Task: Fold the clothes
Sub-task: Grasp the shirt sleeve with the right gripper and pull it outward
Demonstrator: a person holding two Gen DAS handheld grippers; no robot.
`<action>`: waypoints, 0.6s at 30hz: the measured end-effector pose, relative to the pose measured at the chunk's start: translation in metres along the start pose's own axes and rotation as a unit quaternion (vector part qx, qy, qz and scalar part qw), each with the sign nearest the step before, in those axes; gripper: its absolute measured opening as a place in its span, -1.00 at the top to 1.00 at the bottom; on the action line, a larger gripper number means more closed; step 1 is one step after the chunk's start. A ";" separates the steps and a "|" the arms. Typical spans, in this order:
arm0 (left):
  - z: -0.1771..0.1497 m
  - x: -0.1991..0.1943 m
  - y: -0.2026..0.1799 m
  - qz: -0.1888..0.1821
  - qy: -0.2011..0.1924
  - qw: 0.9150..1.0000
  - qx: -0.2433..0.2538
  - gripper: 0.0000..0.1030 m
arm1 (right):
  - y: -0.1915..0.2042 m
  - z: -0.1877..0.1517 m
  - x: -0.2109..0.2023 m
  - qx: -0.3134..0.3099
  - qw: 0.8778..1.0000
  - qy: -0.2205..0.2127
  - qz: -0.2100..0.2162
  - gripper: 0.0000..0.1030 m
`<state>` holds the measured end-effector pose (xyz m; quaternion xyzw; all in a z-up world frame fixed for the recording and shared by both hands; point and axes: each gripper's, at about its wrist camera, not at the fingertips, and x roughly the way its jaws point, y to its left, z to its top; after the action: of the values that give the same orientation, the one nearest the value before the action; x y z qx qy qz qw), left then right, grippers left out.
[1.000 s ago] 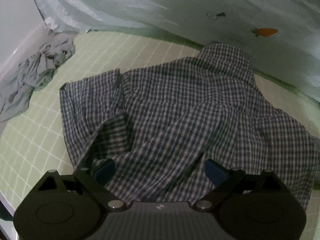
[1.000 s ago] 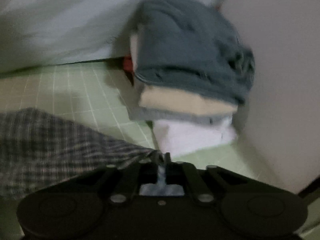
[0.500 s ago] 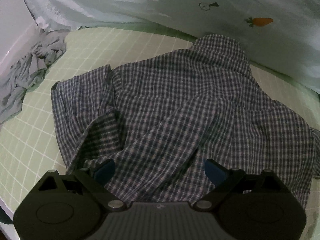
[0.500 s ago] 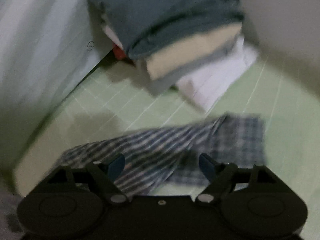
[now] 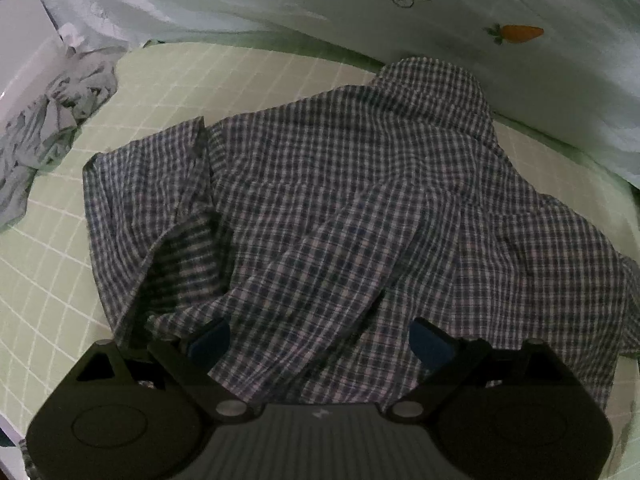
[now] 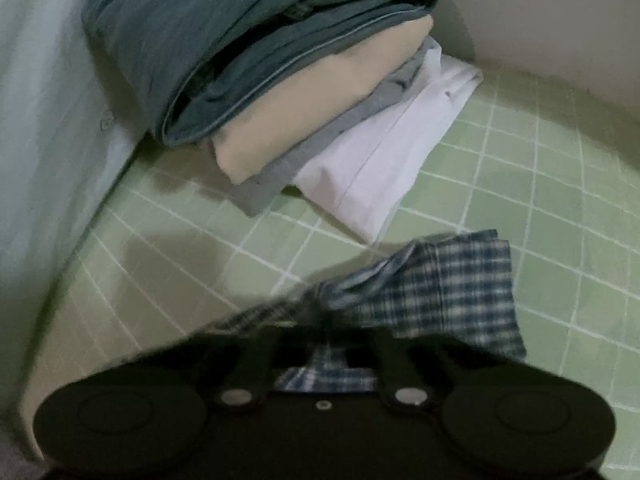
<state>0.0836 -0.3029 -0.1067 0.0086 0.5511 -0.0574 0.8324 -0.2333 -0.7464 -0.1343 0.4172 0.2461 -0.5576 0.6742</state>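
A dark plaid shirt (image 5: 340,184) lies spread and rumpled on the green checked sheet (image 5: 44,280), collar toward the far side. My left gripper (image 5: 320,340) hovers over the shirt's near hem, open, its blue pads (image 5: 210,340) wide apart with cloth below them but nothing pinched. In the right wrist view my right gripper (image 6: 328,320) is shut on the shirt's sleeve (image 6: 440,288), whose cuff end lies folded on the sheet just beyond the fingers.
A stack of folded clothes (image 6: 280,80), teal on top, then beige, grey and white, sits against the wall corner. A crumpled grey garment (image 5: 52,120) lies at the far left. A pale quilt with a carrot print (image 5: 400,8) borders the back.
My right gripper rolled, opened over the sleeve, then shut on it closer to the folded stack. The left gripper stayed open over the hem.
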 end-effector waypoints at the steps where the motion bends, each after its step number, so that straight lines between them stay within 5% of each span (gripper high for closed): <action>1: 0.000 0.001 0.000 -0.002 0.002 1.000 -0.003 -0.86 | -0.003 0.003 -0.009 0.007 1.000 -0.015 0.012 0.94; 6: 0.000 0.004 0.000 -0.010 0.005 1.000 -0.008 -0.86 | -0.022 0.014 -0.083 0.010 0.989 -0.115 0.091 0.95; 9: 0.000 0.006 0.001 -0.012 0.006 1.000 -0.010 -0.86 | -0.035 -0.001 -0.126 -0.025 0.981 -0.168 0.097 0.95; 11: -0.001 0.009 0.001 -0.018 0.012 1.000 -0.014 -0.86 | -0.044 -0.018 -0.122 -0.050 0.986 -0.145 0.072 0.95; 14: -0.002 0.011 -0.002 -0.026 0.017 0.999 -0.012 -0.86 | -0.067 -0.044 -0.080 -0.036 0.999 -0.033 0.022 0.88; 16: -0.003 0.010 -0.004 -0.027 0.014 1.000 -0.007 -0.86 | -0.082 -0.055 -0.064 -0.009 1.000 0.013 -0.003 0.68; 18: -0.003 0.006 -0.003 -0.024 0.007 1.000 -0.001 -0.86 | -0.089 -0.054 -0.068 0.013 1.000 0.006 -0.007 0.18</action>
<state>0.0827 -0.3065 -0.1135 -0.0050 0.5568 -0.0766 0.8271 -0.3288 -0.6667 -0.1346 0.4278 0.2458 -0.5629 0.6631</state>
